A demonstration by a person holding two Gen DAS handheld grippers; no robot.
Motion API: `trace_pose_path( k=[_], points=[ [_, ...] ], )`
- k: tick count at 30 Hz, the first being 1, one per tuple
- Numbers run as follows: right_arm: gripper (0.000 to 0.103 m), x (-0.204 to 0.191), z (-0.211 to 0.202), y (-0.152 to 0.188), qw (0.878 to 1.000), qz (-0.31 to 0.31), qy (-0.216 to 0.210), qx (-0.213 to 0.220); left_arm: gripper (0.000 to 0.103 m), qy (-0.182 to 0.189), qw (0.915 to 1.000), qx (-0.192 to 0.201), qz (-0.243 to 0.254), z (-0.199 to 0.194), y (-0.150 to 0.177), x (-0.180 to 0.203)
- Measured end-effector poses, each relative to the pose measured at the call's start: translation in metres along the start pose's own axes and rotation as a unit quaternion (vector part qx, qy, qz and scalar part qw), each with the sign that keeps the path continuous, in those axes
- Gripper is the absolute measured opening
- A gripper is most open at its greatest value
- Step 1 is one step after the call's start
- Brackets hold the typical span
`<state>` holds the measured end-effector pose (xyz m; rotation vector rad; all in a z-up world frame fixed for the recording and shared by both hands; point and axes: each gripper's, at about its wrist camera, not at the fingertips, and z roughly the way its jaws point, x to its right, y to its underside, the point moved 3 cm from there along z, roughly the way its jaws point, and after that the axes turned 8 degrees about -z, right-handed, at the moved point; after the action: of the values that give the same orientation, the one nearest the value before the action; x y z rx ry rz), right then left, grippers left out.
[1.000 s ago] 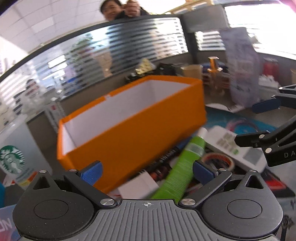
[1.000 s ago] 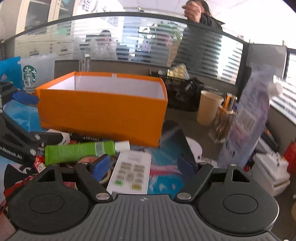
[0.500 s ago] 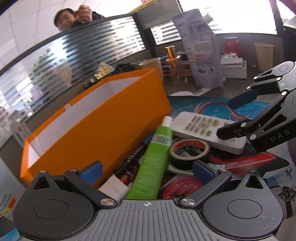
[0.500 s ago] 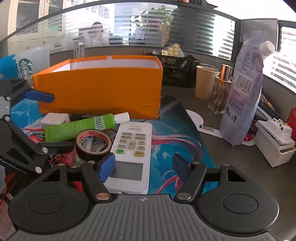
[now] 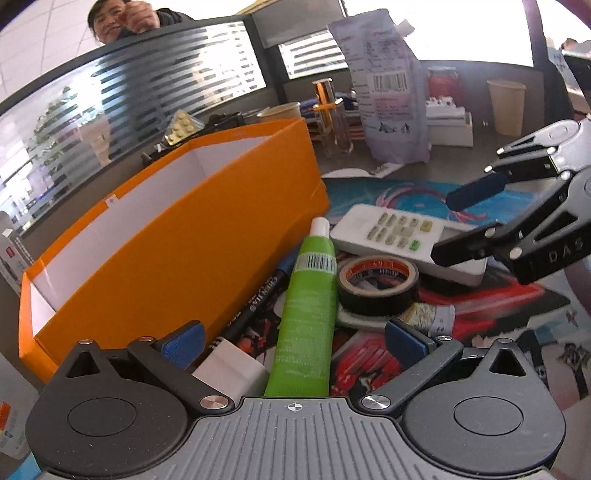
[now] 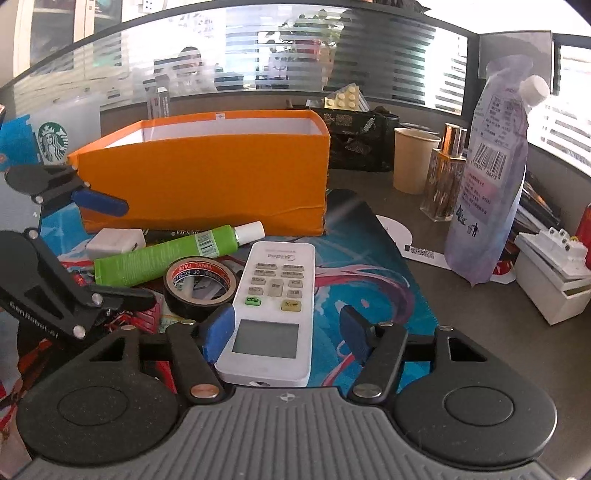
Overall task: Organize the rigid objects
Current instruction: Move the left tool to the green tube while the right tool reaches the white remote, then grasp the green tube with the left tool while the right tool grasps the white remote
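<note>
An open orange box (image 5: 184,240) (image 6: 203,192) stands at the back of a colourful mat. In front of it lie a green tube (image 5: 306,314) (image 6: 162,251), a black tape roll (image 5: 376,288) (image 6: 199,284), a white remote (image 5: 399,236) (image 6: 277,295), a black marker (image 5: 262,295) and a white adapter (image 5: 232,369) (image 6: 114,238). My left gripper (image 5: 293,338) (image 6: 116,251) is open, with the tube's end between its fingers, untouched. My right gripper (image 6: 286,328) (image 5: 467,221) straddles the remote's near end. Its jaws are closing, and a gap remains at the right pad.
To the right stand a purple pouch (image 6: 487,177), a perfume bottle (image 6: 443,177), a paper cup (image 6: 413,158) and a white box (image 6: 554,277). A Starbucks cup (image 6: 55,136) sits far left. A person (image 5: 122,18) looks over the glass partition behind the desk.
The right gripper's jaws have narrowed and dropped over the remote's near end. The left gripper has rolled and turned, so the tube and tape now lie straight ahead of it.
</note>
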<state>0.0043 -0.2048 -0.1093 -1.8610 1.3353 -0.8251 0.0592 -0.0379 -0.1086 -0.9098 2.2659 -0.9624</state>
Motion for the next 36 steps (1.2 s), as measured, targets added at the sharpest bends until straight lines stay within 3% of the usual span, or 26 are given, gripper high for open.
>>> trace_pose_path(
  k=[3, 11, 15, 17, 18, 19, 20, 22, 26, 29, 33, 36],
  points=[
    [0.061, -0.004, 0.002, 0.000, 1.000, 0.003, -0.022, -0.009, 0.103, 0.009, 1.0000, -0.002, 0.002, 0.001, 0.000, 0.001],
    [0.062, -0.004, 0.014, 0.006, 1.000, -0.011, -0.009, -0.017, 0.103, 0.036, 0.9992, -0.008, -0.011, 0.012, 0.000, -0.002],
    [0.078, 0.003, 0.019, 0.006, 1.000, -0.011, -0.006, -0.016, 0.103, 0.027, 0.9993, 0.006, -0.026, 0.018, -0.001, -0.004],
    [0.076, 0.007, 0.020, 0.006, 1.000, -0.008, -0.007, -0.012, 0.103, 0.024, 0.9993, 0.008, -0.027, 0.019, -0.002, -0.002],
    [0.062, 0.008, 0.019, 0.006, 1.000, -0.004, -0.006, -0.008, 0.102, 0.027, 0.9993, 0.008, -0.026, 0.020, -0.002, -0.001],
    [0.053, 0.009, 0.018, 0.006, 1.000, -0.004, -0.007, -0.004, 0.100, 0.029, 0.9993, 0.009, -0.024, 0.020, -0.002, 0.000],
    [0.051, 0.010, 0.019, 0.005, 1.000, -0.005, -0.005, -0.005, 0.095, 0.036, 0.9991, 0.010, -0.021, 0.019, -0.003, 0.001],
    [0.051, 0.011, 0.020, 0.005, 1.000, -0.013, -0.007, -0.004, 0.075, 0.065, 0.9976, 0.006, -0.023, 0.017, -0.005, 0.003],
    [0.051, 0.012, 0.020, 0.005, 1.000, -0.013, -0.009, -0.004, 0.069, 0.076, 0.9966, -0.002, -0.031, 0.018, -0.006, 0.004],
    [0.051, 0.014, 0.022, 0.004, 1.000, -0.015, -0.010, -0.005, 0.055, 0.100, 0.9935, -0.002, -0.055, 0.019, -0.005, 0.001],
    [0.054, 0.014, 0.024, 0.002, 1.000, -0.015, -0.008, -0.004, 0.050, 0.094, 0.9929, 0.008, -0.072, 0.017, 0.000, 0.003],
    [0.050, 0.015, 0.025, 0.002, 1.000, -0.013, -0.004, -0.002, 0.032, 0.063, 0.9948, 0.014, -0.078, 0.014, 0.000, 0.005]
  ],
)
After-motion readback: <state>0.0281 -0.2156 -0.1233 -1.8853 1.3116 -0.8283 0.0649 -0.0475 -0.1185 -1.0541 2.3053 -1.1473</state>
